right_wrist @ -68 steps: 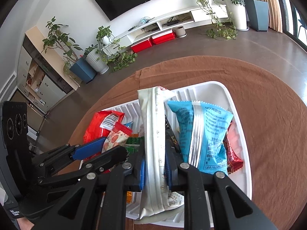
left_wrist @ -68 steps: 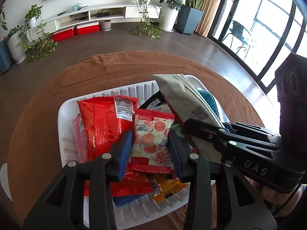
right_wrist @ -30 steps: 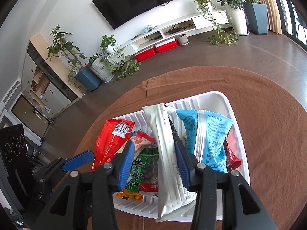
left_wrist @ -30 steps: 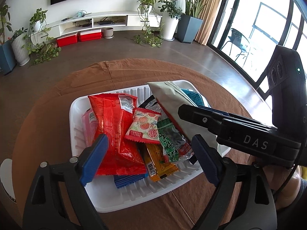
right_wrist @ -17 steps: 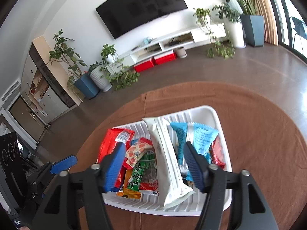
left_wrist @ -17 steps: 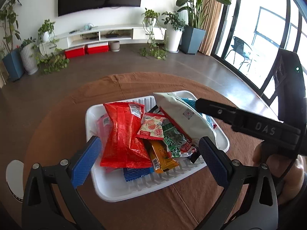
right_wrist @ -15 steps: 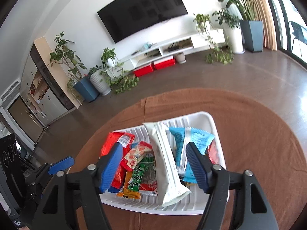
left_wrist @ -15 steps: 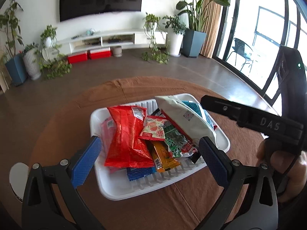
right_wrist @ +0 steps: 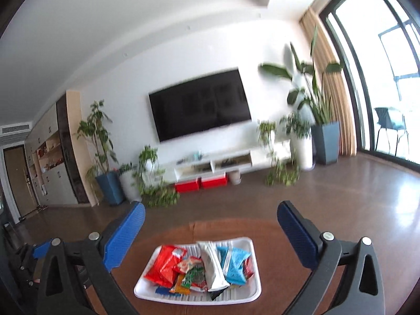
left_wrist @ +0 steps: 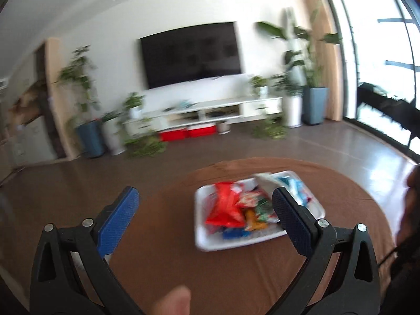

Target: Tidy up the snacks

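- while both tools hang back from the work, the white ribbed plastic tray (right_wrist: 237, 296) of snacks sits on the round desk under a brown cloth (right_wrist: 278, 239), with every packet in view inside it.
- the left hand-held gripper (left_wrist: 204, 204), black with blue pads, is spread wide and empty; the tray shows between its fingers, well apart from them.
- the right hand-held gripper (right_wrist: 210, 219), of the same make, has just been opening; its jaws stand fully apart with nothing between them, and the tray lies below and beyond.
- in the tray, a large red foil bag (right_wrist: 164, 266) lies at the left.
- a long white pillow-shaped pouch (right_wrist: 211, 269) lies down the middle, over its neighbours.
- a light blue foil bag (right_wrist: 233, 262) lies just right of the pouch.
- a small floral packet (right_wrist: 189, 263), a green packet (right_wrist: 195, 278) and an orange bar wrapper (right_wrist: 181, 286) crowd between the red bag and the pouch, overlapping.
- a thumb tip (left_wrist: 173, 303) shows at the bottom edge of the left view, which is blurred.
- these packets are likely light, soft and slippery, and their contents may crush.
- a flat sealed end or seam edge looks the safest place to pinch, with gentle pressure.
- the tray is probably stiff but light, so it may slide on the cloth if pushed.
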The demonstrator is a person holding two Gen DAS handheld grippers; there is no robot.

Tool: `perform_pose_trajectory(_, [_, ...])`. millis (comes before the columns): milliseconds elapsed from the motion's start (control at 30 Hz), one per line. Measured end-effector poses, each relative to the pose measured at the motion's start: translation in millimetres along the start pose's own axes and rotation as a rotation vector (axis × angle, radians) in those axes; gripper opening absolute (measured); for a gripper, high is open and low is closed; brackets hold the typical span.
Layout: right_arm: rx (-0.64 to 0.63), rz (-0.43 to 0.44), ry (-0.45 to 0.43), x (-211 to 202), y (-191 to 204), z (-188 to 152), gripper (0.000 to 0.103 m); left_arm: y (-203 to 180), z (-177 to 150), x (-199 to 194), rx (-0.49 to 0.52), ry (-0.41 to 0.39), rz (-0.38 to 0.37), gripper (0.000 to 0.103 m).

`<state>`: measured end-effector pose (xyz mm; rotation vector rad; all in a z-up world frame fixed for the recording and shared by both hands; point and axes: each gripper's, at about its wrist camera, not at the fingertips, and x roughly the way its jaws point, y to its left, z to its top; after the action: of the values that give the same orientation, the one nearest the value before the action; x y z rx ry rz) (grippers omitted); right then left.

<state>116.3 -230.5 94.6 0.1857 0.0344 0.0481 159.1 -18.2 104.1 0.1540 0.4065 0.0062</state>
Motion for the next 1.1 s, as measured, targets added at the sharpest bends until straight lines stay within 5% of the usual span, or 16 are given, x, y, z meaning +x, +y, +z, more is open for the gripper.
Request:
perform_pose_trajectory(200, [-0.046,-0.005,-0.152,-76.8,11.4,31.9,0.103,3.1,-8.9,-51.2,-0.015,0.015,0.036,0.103])
perform_pose_trajectory(333, [-0.051,0.009,-0.152,-113.2,18.7,40.8,0.103,3.2,-19.9,-78.5,-0.055,0.031,0.019,0.103])
perform_pose_trajectory(533, [-0.100,0.031,-0.010,-124.3,25.8,18.5,0.103,0.3,-39.9,-105.5,-0.095,0.071,-0.020,0.103])
perform_pose_trajectory(767, [-0.098,-0.098,0.133,-129.9,5.5,-26.2,0.103,-3.3,-60.7,-121.4,-0.105,0.120,-0.046,0.103])
perform_pose_trajectory(1100, [-0.097,-0.169,0.360,-100.6,-6.1,-90.9,0.103,-8.5,-95.9,-81.2,-0.124,0.259,-0.083,0.103])
